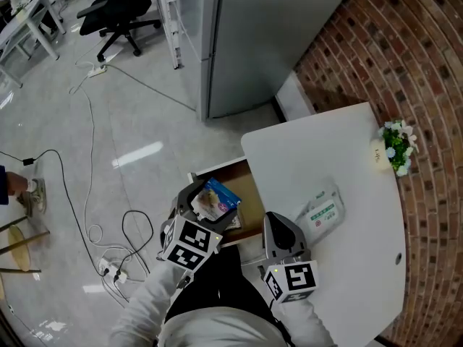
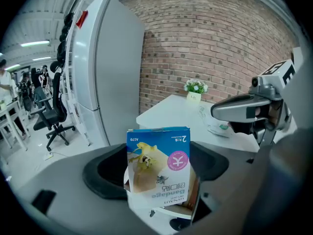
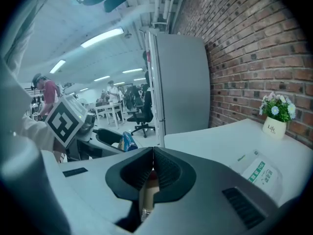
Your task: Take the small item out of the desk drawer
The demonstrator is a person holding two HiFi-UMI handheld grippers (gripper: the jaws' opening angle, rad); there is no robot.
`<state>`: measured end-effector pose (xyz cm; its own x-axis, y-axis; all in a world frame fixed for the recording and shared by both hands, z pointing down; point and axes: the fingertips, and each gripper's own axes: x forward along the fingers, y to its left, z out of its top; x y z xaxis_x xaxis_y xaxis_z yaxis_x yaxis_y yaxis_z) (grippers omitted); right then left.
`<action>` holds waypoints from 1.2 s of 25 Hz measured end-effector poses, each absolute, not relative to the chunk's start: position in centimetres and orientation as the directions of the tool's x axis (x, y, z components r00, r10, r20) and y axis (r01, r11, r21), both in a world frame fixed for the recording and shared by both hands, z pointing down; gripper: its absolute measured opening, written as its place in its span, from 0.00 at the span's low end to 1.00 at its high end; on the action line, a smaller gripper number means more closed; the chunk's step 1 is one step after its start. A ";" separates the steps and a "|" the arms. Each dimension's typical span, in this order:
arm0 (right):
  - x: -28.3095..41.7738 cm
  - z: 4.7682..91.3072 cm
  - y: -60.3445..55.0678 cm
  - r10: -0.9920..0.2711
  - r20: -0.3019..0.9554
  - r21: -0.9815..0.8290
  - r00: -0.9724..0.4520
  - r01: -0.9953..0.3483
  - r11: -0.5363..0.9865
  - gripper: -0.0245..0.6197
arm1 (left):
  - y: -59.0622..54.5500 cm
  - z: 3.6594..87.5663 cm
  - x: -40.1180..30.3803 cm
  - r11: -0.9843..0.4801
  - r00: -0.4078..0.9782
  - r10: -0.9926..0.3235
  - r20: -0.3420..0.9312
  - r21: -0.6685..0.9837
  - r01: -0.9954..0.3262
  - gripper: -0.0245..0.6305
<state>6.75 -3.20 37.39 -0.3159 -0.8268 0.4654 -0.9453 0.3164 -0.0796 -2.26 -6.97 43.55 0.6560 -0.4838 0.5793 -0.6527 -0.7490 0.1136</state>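
Hanging over the open desk drawer (image 1: 247,188), the left gripper (image 1: 197,207) had its jaws clamped on a small blue-and-white bandage box (image 2: 159,165). The box sat upright between the pads with its print upside down, clear of the drawer's wooden inside and not yet over the white desk (image 1: 340,266). From where I stood, the taking-out looked nearly done. What remained was to carry the box across and put it down.

The grip was the weak point, to my eye. Thin cardboard gives under a squeeze, so the box could buckle, twist between the pads and slide free. From there it would drop back into the drawer or past the drawer front onto the floor. One lower corner seemed ragged, perhaps a loose flap, though I could not be sure; if it was open, the contents might spill out on the way.

The right gripper (image 3: 152,168) waited just beside the left one at the desk's edge, its jaws pressed together on nothing. A sideways swing of the box could clip it. On the desk lay a flat white-and-green packet (image 1: 322,210) and, well off near the brick wall, a small flower pot (image 1: 394,147) — a careless set-down might land on the packet and tip over.
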 end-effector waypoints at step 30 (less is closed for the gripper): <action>6.9 36.0 0.2 -0.843 0.430 -0.128 -0.324 -0.946 0.298 0.08 | -3.3 37.5 -7.5 -0.622 0.615 -0.659 0.432 0.148 -0.769 0.64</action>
<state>6.92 0.25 35.96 -0.3237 -0.8428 0.4300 -0.9459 0.2979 -0.1282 -7.53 -3.34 37.51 0.6155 -0.6589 0.4325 -0.7693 -0.6215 0.1479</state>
